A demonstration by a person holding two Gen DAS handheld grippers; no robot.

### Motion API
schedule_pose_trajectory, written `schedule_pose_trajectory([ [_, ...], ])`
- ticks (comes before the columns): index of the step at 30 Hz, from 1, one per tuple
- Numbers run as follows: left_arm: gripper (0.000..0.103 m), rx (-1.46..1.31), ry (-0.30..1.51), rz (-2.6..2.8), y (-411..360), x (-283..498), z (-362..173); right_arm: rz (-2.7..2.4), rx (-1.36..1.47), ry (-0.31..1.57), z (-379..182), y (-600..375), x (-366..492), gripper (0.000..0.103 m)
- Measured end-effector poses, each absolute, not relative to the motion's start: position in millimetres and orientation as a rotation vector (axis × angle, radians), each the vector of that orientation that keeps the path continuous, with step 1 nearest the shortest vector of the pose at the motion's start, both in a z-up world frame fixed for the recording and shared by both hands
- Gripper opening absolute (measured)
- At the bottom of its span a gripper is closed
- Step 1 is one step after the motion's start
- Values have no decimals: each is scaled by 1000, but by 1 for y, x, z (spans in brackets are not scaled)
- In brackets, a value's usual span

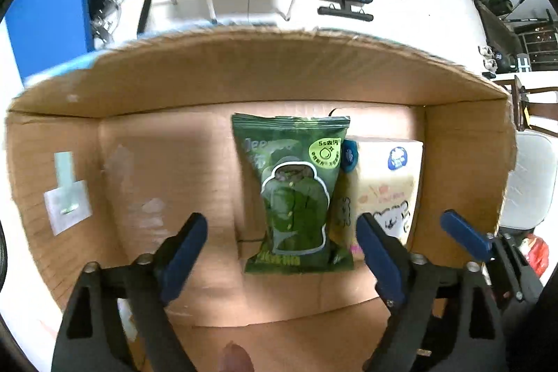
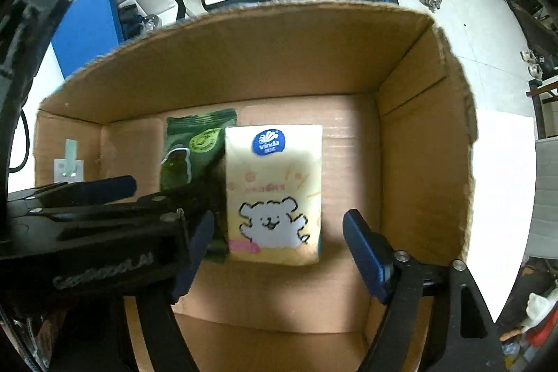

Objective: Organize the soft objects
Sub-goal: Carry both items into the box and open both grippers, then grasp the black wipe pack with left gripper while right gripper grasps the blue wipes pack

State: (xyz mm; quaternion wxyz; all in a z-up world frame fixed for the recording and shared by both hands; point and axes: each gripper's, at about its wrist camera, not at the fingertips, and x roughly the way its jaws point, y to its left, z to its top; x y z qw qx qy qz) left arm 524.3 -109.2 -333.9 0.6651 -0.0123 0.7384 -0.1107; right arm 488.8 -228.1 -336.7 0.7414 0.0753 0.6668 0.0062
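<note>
My left gripper [image 1: 281,250] hangs wide open over the cardboard box [image 1: 244,75], holding nothing. My right gripper [image 2: 279,246] is equally spread and empty. On the box floor, the green wipes pack [image 1: 296,194] lies touching the Vinda tissue pack [image 2: 273,190].

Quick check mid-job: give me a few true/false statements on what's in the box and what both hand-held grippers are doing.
1. The green plastic wipes pack lies inside the brown cardboard box. True.
2. The pale yellow tissue pack with a white cartoon dog lies left of the green pack. False: right of it.
3. The left hand-held gripper clamps the green pack. False: open, empty.
4. The right hand-held gripper is open. True.
</note>
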Motion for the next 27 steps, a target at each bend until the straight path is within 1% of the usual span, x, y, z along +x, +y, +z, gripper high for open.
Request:
schedule_pose_trajectory([
  [2,93,3,1625,-244,-103,508,-319,16,162,1453,-327,-224,483,93],
  [3,97,12,1608,-243,-103,499,-308,21,167,1449,-323,-224,478,95],
  [5,101,20,1568,-241,-101,481,-290,23,165,1433,-313,-222,467,103],
  [10,101,1,1507,-227,-77,459,-263,29,153,1407,-290,-219,436,103],
  [17,101,-18,1391,-166,-57,396,-210,102,138,1343,-242,-216,374,103],
  [19,101,-17,1358,-131,-45,367,-198,132,114,1323,-230,-214,347,103],
  [22,101,-23,1350,-63,-31,327,-199,171,72,1330,-228,-218,313,103],
  [24,101,-49,1364,-19,-17,291,-211,173,57,1365,-239,-220,284,103],
  [27,101,-123,1484,27,5,235,-256,183,82,1451,-274,-224,236,103],
])
